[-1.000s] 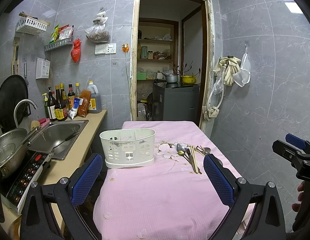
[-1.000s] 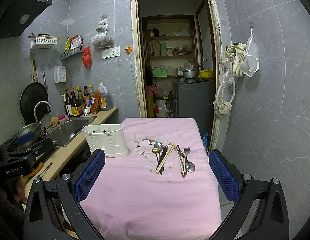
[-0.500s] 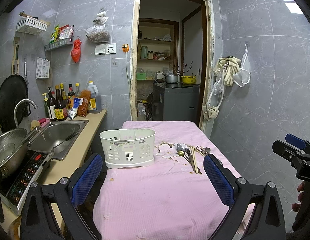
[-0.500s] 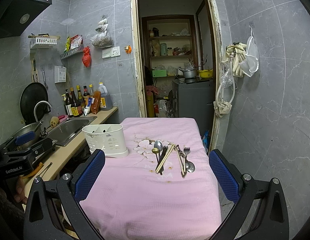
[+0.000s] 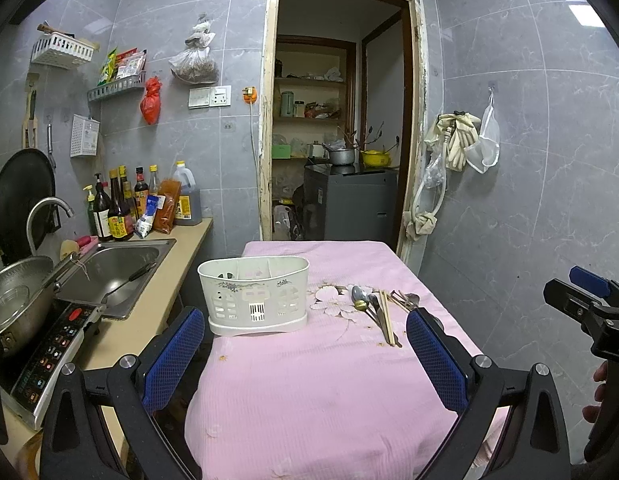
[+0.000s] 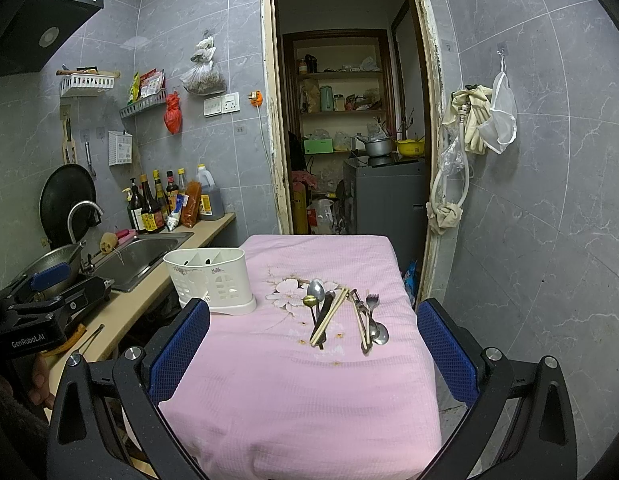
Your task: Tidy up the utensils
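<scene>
- We hold the left hand-held gripper [image 5: 305,354] and the right hand-held gripper [image 6: 313,346] spread wide and empty, both at the near edge of the tabletop [image 6: 293,376], well short of anything on it.
- The white caddy [image 5: 254,296] stands upright on the left side of the pink cloth, near the sink [image 5: 109,270]; its divided compartments look empty from the right wrist view, so sorting has not begun.
- The utensils lie loose on the right side of the cloth, well apart from the caddy — spoons [image 6: 315,294] and a dark-handled piece beside one pair of chopsticks [image 6: 329,316], then a second chopstick pair, a fork [image 6: 372,304] and another spoon [image 6: 379,336] further right.
- The pieces touch and overlap, handles pointing roughly toward us — easy to approach from our side, awkward to single out.
- We judge the right gripper better placed for the first pick, since the pile sits straight ahead of it, while the left faces the caddy and could steady it.
- Thin flat metal on soft cloth may slip or bring a neighbour along.
</scene>
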The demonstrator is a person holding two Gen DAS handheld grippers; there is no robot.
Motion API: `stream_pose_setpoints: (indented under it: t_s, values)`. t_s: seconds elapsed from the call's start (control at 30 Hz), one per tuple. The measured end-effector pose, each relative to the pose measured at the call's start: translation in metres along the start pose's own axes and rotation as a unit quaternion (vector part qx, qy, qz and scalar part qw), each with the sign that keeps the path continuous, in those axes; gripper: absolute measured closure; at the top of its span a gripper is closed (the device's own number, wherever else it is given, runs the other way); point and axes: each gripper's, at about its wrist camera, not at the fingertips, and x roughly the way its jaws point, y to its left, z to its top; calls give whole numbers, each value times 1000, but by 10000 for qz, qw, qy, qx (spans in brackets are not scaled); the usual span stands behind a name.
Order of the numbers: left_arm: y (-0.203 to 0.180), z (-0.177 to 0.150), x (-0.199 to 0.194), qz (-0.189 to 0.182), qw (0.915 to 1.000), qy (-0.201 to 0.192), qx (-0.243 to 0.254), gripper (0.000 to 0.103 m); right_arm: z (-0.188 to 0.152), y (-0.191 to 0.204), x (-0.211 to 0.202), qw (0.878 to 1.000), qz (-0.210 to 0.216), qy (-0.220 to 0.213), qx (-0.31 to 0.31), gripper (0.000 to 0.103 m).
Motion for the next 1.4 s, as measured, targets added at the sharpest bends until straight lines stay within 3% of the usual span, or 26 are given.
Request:
stream_pose_setpoints:
  t_s: [0.53, 0.87, 1.4]
  values:
    - [-1, -1, 1, -35, 10000, 19, 46, 1, -4, 2, 10, 9999, -71, -21, 140, 1]
    - [14, 11, 38, -253, 9997, -13, 31, 1, 12, 10, 31, 9991, -378, -101, 168, 1]
    - [5, 58, 83, -822, 9940, -677, 236, 1, 52, 22, 37, 9954, -854, -431, -14, 1]
